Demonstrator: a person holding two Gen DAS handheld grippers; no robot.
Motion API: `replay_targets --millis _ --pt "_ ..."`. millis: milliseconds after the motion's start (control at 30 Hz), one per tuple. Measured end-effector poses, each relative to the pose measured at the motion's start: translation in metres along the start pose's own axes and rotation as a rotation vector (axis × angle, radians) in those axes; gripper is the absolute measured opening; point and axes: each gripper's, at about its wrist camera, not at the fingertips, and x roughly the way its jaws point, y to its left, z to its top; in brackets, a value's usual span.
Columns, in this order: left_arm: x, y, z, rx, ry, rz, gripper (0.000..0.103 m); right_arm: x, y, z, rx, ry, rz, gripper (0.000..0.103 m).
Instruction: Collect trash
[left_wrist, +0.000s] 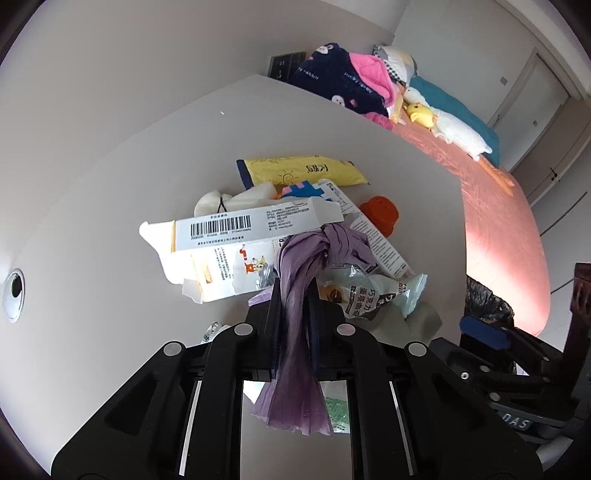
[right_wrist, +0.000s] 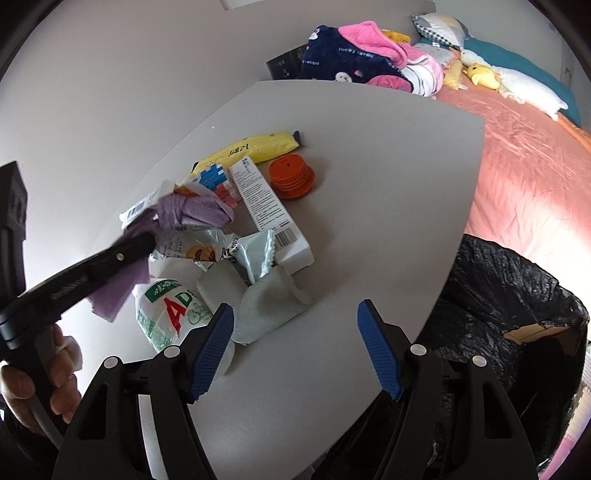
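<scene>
A: Plainly clamped: left gripper (left_wrist: 293, 295) pinched onto the purple plastic bag (left_wrist: 295, 314), knot ahead of the fingertips, tail draped back between the fingers. Grabbed by the twisted neck, probably for a firm hold.

B: And the right gripper (right_wrist: 295, 347)?

A: Spread wide, holding nothing, hovering over bare bench (right_wrist: 369, 177). Crumpled tissue (right_wrist: 266, 302) just ahead of the left blue finger (right_wrist: 214, 347). Lined bin (right_wrist: 517, 295) off to the right, beyond the bench edge, handy for dropping.
</scene>
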Motion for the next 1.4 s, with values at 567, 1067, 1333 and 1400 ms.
replay_targets --millis 567,1067,1333,1400 --pt "-0.049 0.004 0.009 0.008 -0.102 -0.038 0.011 0.036 0.016 0.008 -0.016 0.053 0.050 0.070" --pt "-0.096 0.000 0.013 -0.037 -0.195 -0.183 0.011 -0.007 0.020 0.014 -0.039 -0.051 0.092 0.065" --pt "-0.120 -0.012 0.012 -0.012 -0.240 -0.186 0.011 -0.038 0.023 0.013 -0.044 -0.125 0.089 0.065" --pt "-0.124 -0.016 0.011 -0.001 -0.248 -0.189 0.011 -0.048 0.022 0.012 -0.044 -0.147 0.086 0.065"
